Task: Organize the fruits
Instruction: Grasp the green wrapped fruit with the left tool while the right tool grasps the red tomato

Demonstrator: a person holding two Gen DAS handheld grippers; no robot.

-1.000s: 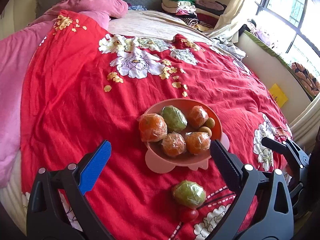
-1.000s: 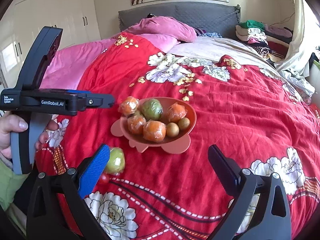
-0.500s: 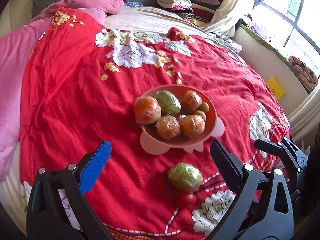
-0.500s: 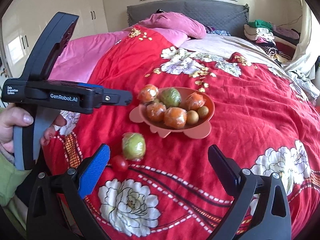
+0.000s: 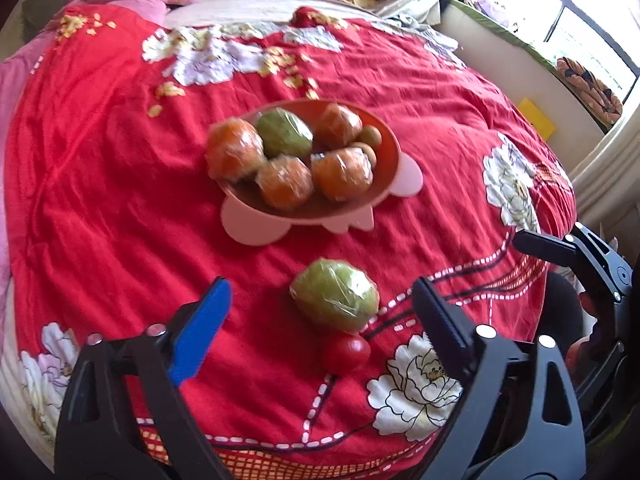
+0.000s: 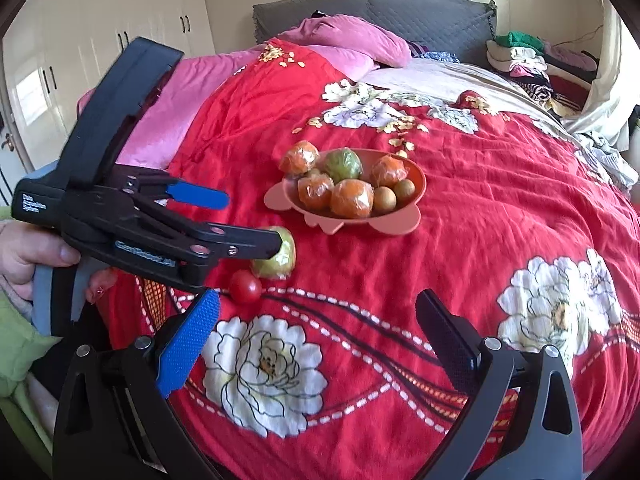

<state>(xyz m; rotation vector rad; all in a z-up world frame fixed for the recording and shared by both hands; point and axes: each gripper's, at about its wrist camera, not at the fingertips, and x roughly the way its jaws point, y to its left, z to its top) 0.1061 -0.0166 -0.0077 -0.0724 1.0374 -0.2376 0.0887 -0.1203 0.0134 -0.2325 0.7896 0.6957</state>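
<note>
A pink bowl on the red flowered bedspread holds several plastic-wrapped orange fruits, one wrapped green fruit and two small brown ones. In front of the bowl lie a wrapped green fruit and a small red tomato. My left gripper hangs just over that green fruit. Its jaws are closing with the fruit between them, and the pads stand apart from it. My right gripper is open over bare bedspread, to the right of the two loose fruits.
A pink pillow and a grey headboard lie at the bed's far end, with folded clothes at the far right. The bed edge drops off on the right, toward a window sill. A hand holds the left gripper.
The left gripper has come down and forward over the loose green fruit and tomato, and its jaws have narrowed. The right gripper has moved closer to the bedspread.
</note>
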